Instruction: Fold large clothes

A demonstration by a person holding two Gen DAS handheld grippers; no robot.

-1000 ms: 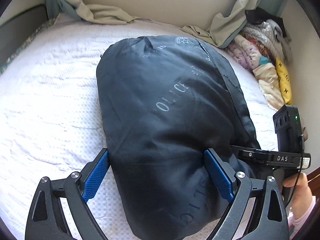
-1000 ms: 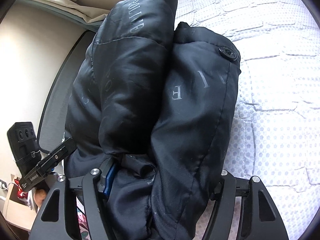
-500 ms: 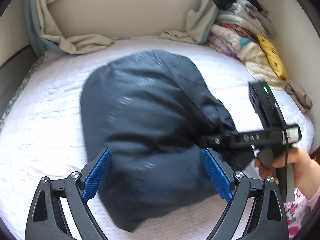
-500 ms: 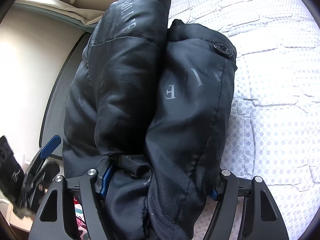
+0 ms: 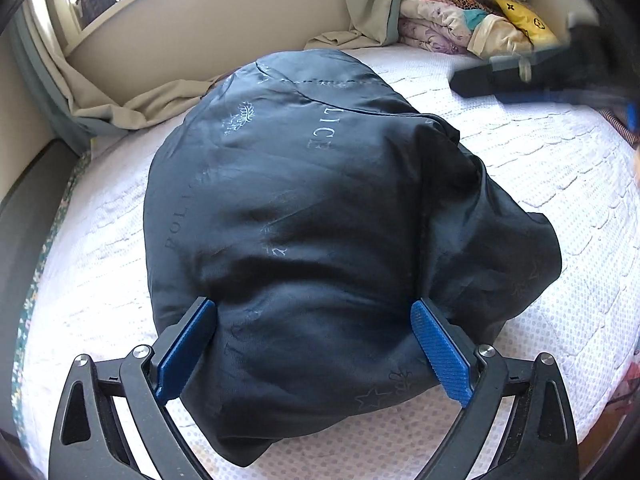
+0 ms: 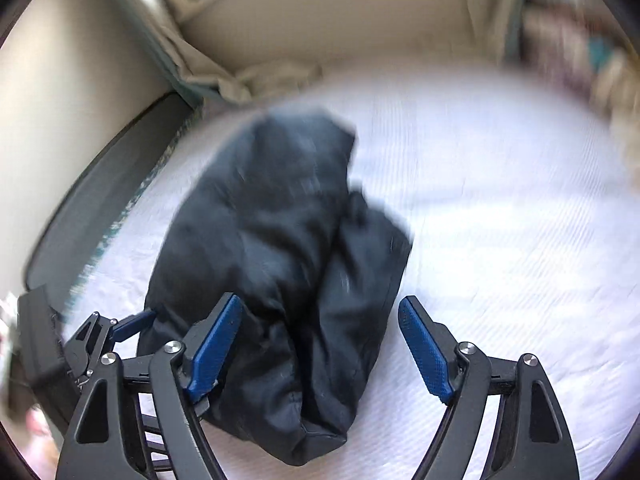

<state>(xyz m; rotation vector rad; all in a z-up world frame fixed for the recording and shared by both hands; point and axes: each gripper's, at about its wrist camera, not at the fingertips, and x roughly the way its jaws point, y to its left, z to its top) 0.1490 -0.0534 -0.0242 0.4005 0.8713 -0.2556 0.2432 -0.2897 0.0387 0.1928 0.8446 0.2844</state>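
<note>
Because the dark padded jacket (image 5: 320, 216) bundled on the white bed (image 5: 560, 168) looks bulky, soft and slippery, we judge that our wide-spread, empty left gripper (image 5: 316, 344) and right gripper (image 6: 320, 344) should pinch seams.

"LICE", "POLI" printed on dark jacket (image 5: 304, 208)

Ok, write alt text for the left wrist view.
A folded dark jacket printed with pale lettering lies bundled on a white bed, the open left hand-held gripper straddling its near end. Piled clothes sit in the far corner.
</note>
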